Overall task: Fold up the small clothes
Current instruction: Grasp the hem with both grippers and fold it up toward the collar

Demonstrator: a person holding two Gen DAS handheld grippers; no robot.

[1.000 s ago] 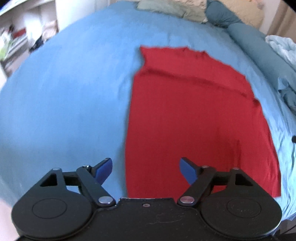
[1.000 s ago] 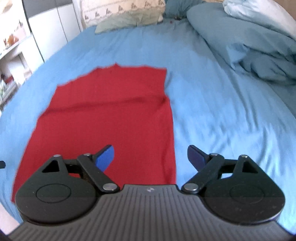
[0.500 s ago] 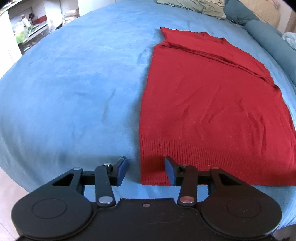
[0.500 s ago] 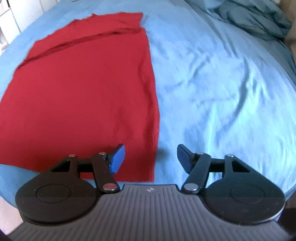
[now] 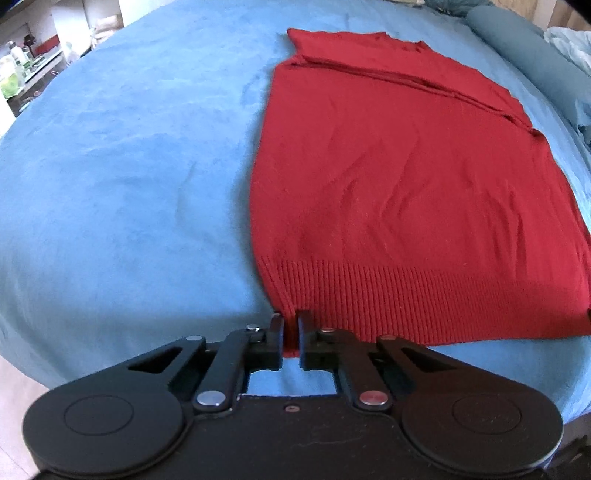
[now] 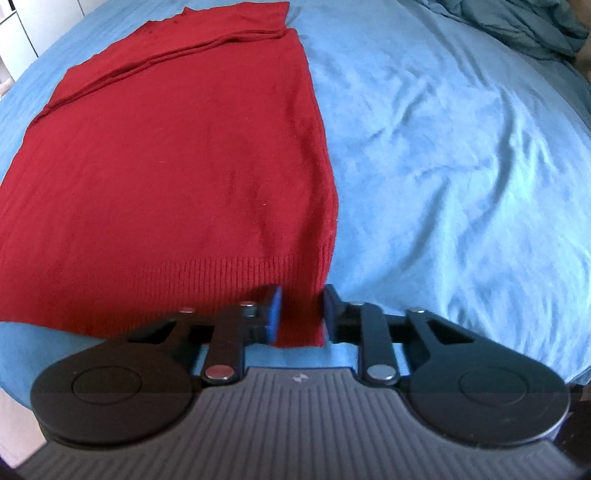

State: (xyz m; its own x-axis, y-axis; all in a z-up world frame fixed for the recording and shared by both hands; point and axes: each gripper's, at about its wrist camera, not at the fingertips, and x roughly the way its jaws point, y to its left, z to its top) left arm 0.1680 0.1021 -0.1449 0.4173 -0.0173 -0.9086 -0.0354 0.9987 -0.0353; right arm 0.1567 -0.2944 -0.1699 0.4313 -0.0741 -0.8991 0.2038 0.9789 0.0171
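A red knit sweater (image 5: pixel 413 184) lies flat on a bed covered by a blue sheet (image 5: pixel 129 166), its ribbed hem toward the near edge. The left gripper (image 5: pixel 291 332) is pinched tight on the hem's left corner, with only a sliver of red showing between its jaws. The right gripper (image 6: pixel 300 317) straddles the hem's right corner, its jaws narrowed but with a gap remaining; the picture is blurred there, so contact with the fabric is hard to judge. The sweater's far end is folded over. A rumpled duvet (image 6: pixel 517 26) is cut off at the frame's edge.
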